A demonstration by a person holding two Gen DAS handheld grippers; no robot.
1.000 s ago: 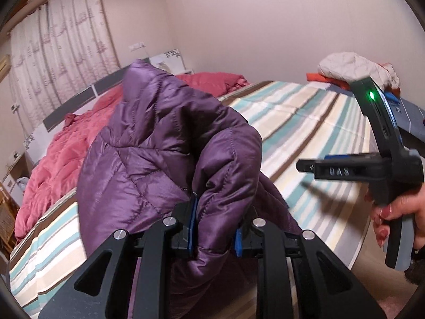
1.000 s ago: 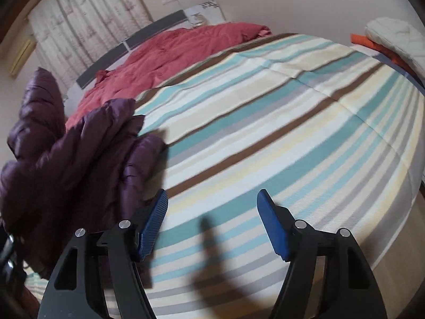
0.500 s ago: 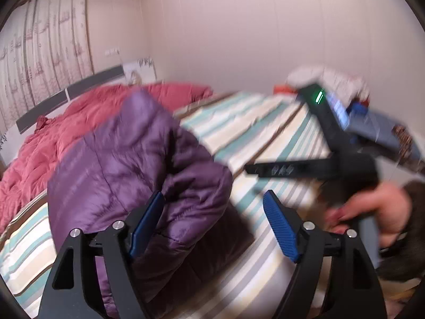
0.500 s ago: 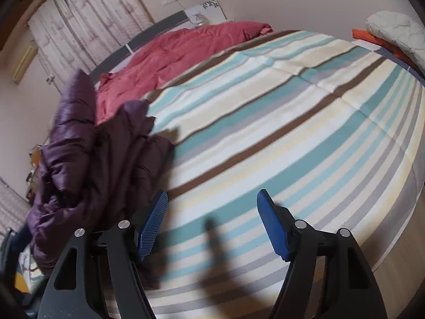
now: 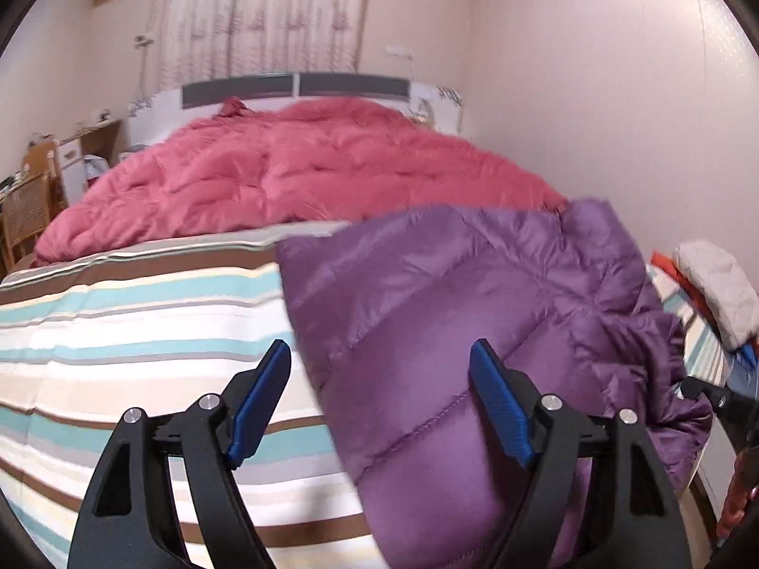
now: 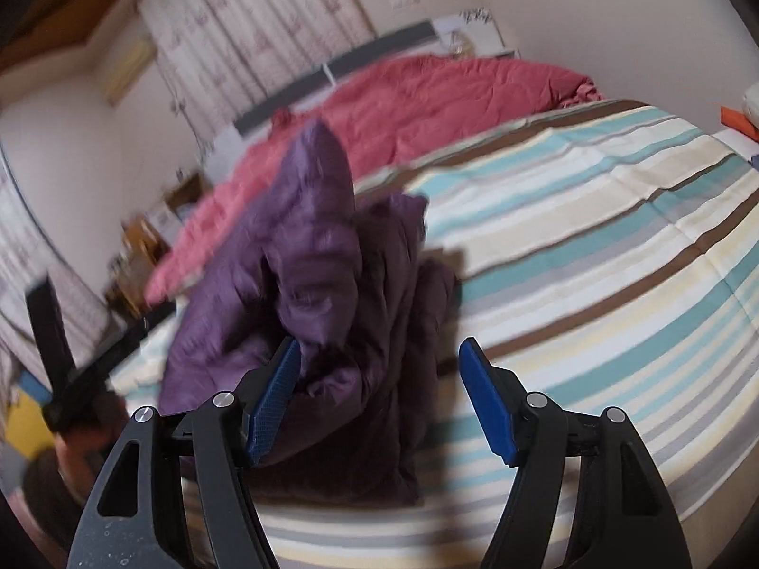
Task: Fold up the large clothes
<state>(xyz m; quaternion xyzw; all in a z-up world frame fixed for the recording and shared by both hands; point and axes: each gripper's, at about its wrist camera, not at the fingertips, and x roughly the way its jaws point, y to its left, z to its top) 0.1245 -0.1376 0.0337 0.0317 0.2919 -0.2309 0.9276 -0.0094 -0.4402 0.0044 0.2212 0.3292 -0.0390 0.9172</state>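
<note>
A purple puffer jacket (image 5: 450, 322) lies spread over the right part of the striped bedcover (image 5: 142, 332). My left gripper (image 5: 379, 403) hovers open just in front of the jacket's near edge, and its blue pads touch nothing. In the right wrist view the jacket (image 6: 322, 275) is a loose, blurred heap with one fold standing up. My right gripper (image 6: 382, 398) is open close before that heap, its left fingertip (image 6: 275, 393) right by the fabric, with no pad pressing on it. The left gripper's black handle (image 6: 57, 355) shows at that view's left edge.
A pink duvet (image 5: 308, 175) is bunched at the head of the bed under a headboard and curtains. A pile of other clothes, white and orange (image 5: 716, 284), sits at the bed's right side. A wooden chair and shelves (image 5: 33, 189) stand to the left of the bed.
My left gripper opened and let go of the jacket's fold, then swung away left; the jacket now lies on the bed. My right gripper turned toward the jacket and came close to it.
</note>
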